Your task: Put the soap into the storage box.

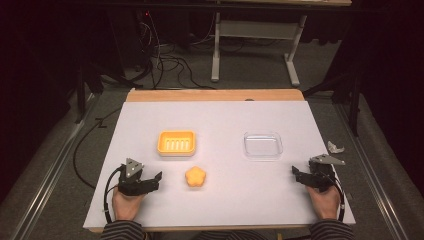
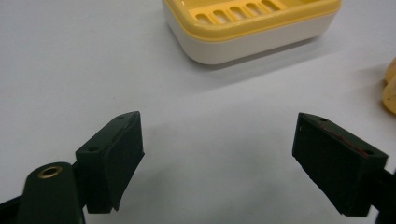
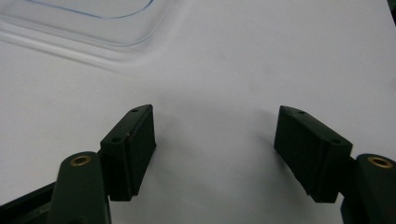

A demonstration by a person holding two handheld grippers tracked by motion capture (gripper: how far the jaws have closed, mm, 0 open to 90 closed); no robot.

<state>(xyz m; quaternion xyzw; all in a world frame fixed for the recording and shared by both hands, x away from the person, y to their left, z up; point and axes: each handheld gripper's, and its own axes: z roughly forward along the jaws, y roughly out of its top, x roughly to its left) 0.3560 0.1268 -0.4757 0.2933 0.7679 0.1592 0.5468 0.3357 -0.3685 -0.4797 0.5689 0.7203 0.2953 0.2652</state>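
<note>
**Left gripper lines up on the flower-shaped soap**

Both grippers sit low at the near edge of the counter (image 1: 220, 120), jaws wide apart and empty. The left gripper (image 1: 156, 179) points toward three o'clock, and the orange flower-shaped soap (image 1: 195, 177) lies just beside it in that direction — nearest thing to either tool. The yellow soap dish (image 1: 176, 143) waits at about eleven o'clock from the soap, slotted tray up. The right gripper (image 1: 296, 173) idles well apart, just below the clear plastic tray (image 1: 263, 145).

The likely move is a grasp on the soap, so come in level, straddle it across its widest lobes, and close gently — it looks slick and rounded, and a hard squeeze could pop it sideways.
</note>
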